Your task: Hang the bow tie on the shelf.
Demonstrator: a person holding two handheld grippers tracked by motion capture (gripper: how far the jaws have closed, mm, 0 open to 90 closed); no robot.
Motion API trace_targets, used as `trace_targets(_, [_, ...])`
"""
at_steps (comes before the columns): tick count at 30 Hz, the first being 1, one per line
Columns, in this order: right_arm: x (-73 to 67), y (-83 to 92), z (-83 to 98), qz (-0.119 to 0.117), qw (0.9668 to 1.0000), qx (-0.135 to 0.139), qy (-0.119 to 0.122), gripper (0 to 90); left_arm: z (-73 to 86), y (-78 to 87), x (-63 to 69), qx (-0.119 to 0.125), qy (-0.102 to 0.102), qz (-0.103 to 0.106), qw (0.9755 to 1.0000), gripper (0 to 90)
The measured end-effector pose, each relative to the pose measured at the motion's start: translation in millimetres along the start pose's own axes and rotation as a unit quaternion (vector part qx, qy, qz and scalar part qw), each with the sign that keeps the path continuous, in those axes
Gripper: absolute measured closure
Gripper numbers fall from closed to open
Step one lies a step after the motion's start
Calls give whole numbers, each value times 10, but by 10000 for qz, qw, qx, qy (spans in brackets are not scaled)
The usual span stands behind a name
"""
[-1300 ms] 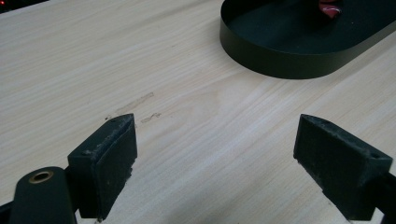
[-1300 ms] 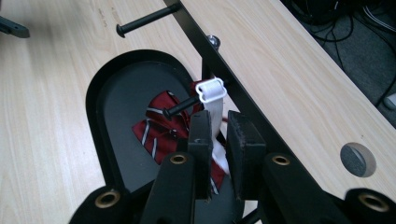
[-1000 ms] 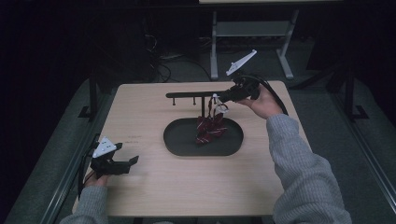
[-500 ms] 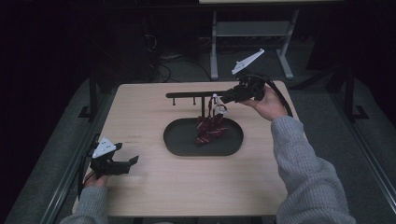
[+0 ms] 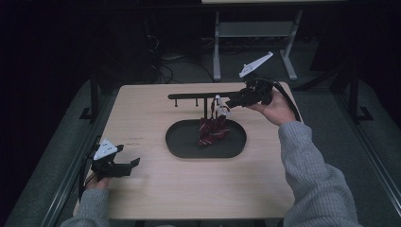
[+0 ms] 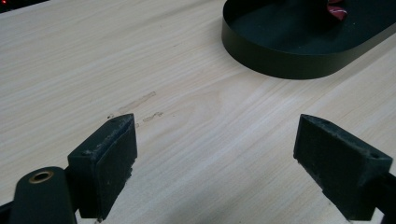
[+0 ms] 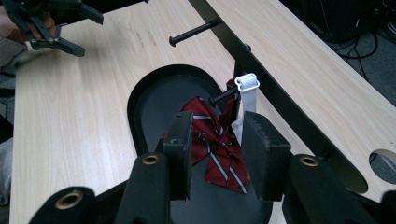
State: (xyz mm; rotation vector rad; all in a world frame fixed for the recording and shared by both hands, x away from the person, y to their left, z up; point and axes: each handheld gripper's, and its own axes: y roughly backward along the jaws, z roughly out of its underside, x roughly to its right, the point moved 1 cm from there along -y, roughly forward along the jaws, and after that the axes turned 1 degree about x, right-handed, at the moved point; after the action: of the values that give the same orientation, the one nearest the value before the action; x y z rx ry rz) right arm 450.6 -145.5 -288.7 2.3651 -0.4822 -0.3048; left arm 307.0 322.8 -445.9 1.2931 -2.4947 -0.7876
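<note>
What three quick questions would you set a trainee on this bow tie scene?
1. True or false: the red striped bow tie lies flat on the bare table, well away from the oval tray.
2. Multiple choice: the bow tie's white strap is hooked on A) a peg of the black rack, B) the tray's rim, C) the table's edge.
3. Are the left tongs open or shut, and is anything between them?
Key: 1 false, it is over the tray. 2 A. 3 open, with nothing between them, just table wood beneath.
</note>
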Motion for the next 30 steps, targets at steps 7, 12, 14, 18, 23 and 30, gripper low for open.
trace_targets(7, [-11, 0, 58, -26, 10000, 23, -13, 591, 0, 1, 0, -4, -1, -8, 10000, 130])
trace_targets(12, [-35, 5, 108, -27, 10000, 30, -45, 574, 0, -1, 2, 14, 10, -6, 10000, 130])
trace_targets(14, [-42, 18, 137, -48, 9999, 56, -87, 571, 2, -2, 4, 54, 34, -9, 10000, 130])
trace_targets(18, [-69, 48, 165, -63, 9999, 92, -82, 570, 2, 1, 1, 48, 30, -12, 10000, 130])
trace_targets(23, [-83, 75, 193, -61, 9999, 108, -63, 564, -5, 5, 3, 52, -5, -3, 10000, 130])
trace_targets(30, [-111, 133, 268, -60, 9998, 154, -59, 552, -1, 1, 4, 61, -3, -5, 10000, 130])
